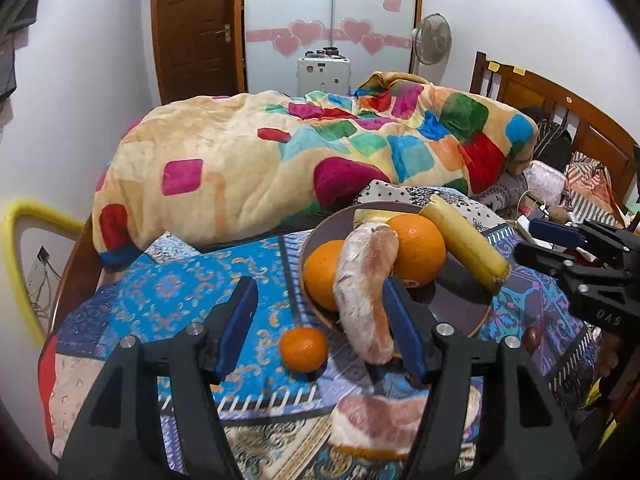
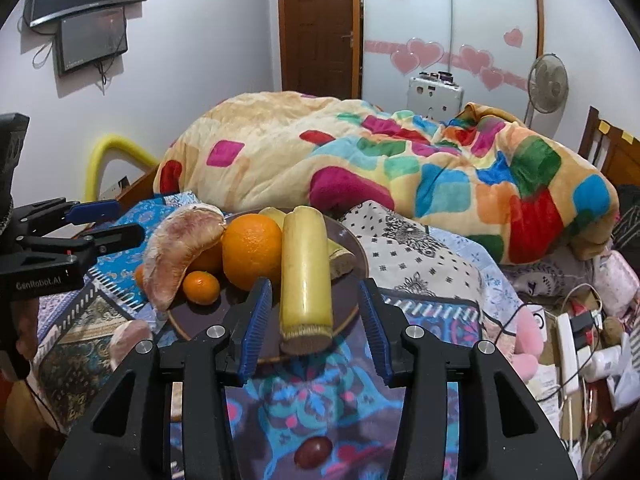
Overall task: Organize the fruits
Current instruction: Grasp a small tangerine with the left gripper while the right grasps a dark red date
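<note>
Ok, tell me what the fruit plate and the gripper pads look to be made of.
Plate: looks like glazed ceramic or maybe plastic, dark purple-brown and smooth with a faint sheen on the rim. Right gripper pads: blue ribbed rubber or soft plastic, matte, with fine ridges across the face.

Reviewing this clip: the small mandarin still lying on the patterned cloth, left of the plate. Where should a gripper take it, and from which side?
Across its round middle, coming down from above. The small mandarin sits alone on the cloth, clear of the plate rim, so both sides are free. The open left gripper hangs nearest, probably best placed for it.
</note>
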The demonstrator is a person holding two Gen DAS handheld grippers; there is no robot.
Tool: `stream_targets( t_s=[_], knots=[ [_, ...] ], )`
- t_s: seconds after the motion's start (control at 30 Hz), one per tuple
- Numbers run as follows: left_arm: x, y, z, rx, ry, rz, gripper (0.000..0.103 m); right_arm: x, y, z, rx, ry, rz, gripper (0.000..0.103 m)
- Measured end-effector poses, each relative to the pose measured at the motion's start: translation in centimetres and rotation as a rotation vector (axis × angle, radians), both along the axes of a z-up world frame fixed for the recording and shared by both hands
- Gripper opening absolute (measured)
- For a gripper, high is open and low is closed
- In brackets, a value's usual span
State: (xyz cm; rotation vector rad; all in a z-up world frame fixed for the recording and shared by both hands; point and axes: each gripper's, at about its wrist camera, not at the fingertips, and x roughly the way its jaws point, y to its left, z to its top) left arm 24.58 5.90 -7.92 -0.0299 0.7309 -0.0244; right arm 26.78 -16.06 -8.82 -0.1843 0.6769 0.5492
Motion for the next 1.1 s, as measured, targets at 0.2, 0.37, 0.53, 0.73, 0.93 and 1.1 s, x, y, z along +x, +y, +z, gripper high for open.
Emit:
stream_targets(
  t_s=[0.2,0.37,0.53,0.73,0.93,1.1],
  knots=[
    [-1.5,1.5,-0.1,0.000,0.022,0.019,0.065,-1.8,-1.3,0.3,0.008,-0.010,-0.012,0.042],
    [-2.2,2.3,-1.5,0.006,0.068,0.025,0.065,-3.0,-2.1,-0.3,-0.014,-0.015,-0.022,0.043],
    [-2.4,2.8,-3.5,-0.006,0.117,0.025,0.065,-3.8,-3.0,-1.6,-0.028,0.008,-0.034,0.043],
    [-1.5,2.4,-5.3,-0.028,0.153,-0.002,0.064,-4.6,-3.8,-3.1,-0.031,0.041,-0.035,0.043],
    [0.5,2.1,-6.3,-0.048,0.176,-0.009,0.059,-4.6,-4.2,-4.0,-0.035,0.057,-0.037,0.043],
    [1.5,2.0,-7.0,-0.074,0.197,-0.019,0.044,-4.6,-4.3,-4.4,-0.033,0.068,-0.026,0.043]
  ],
)
